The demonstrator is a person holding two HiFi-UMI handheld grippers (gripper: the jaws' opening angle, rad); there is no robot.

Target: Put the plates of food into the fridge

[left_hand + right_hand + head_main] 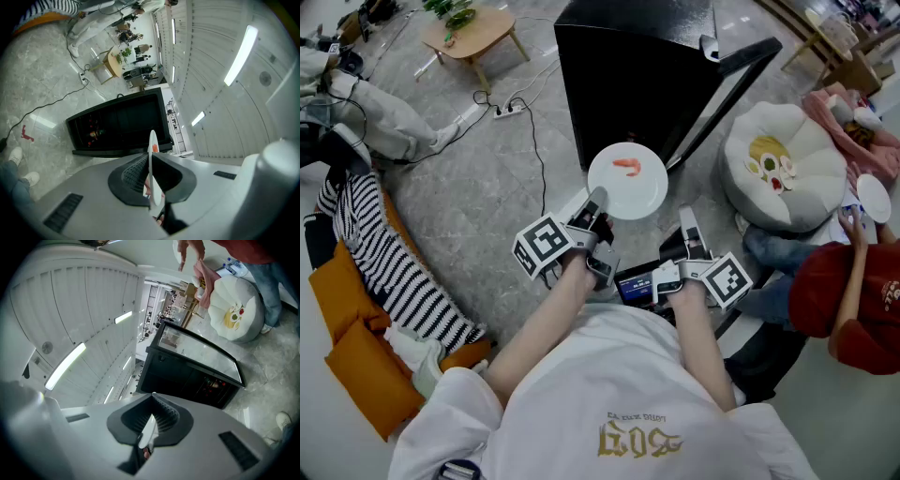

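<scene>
Left hand-held gripper (597,199): jaws clamped on the near rim of the white plate (630,187). The plate is in the air, level, with one shrimp (626,166) on it. In the left gripper view the plate shows edge-on, pinched between both pads.

Right hand-held gripper (686,218): jaws closed tip to tip and holding nothing. It hangs just right of the plate without touching it.

Black fridge (628,70) stands straight ahead on the grey floor (478,187). Its glass door (727,94) is swung wide open to the right. The plate's far rim sits in front of the fridge's lower front edge.

Right of the door is a white beanbag (783,164), and near it a seated person in red (848,291). On the left, a cable and power strip (508,110) cross the floor. Bare floor lies between the strip and the fridge.
</scene>
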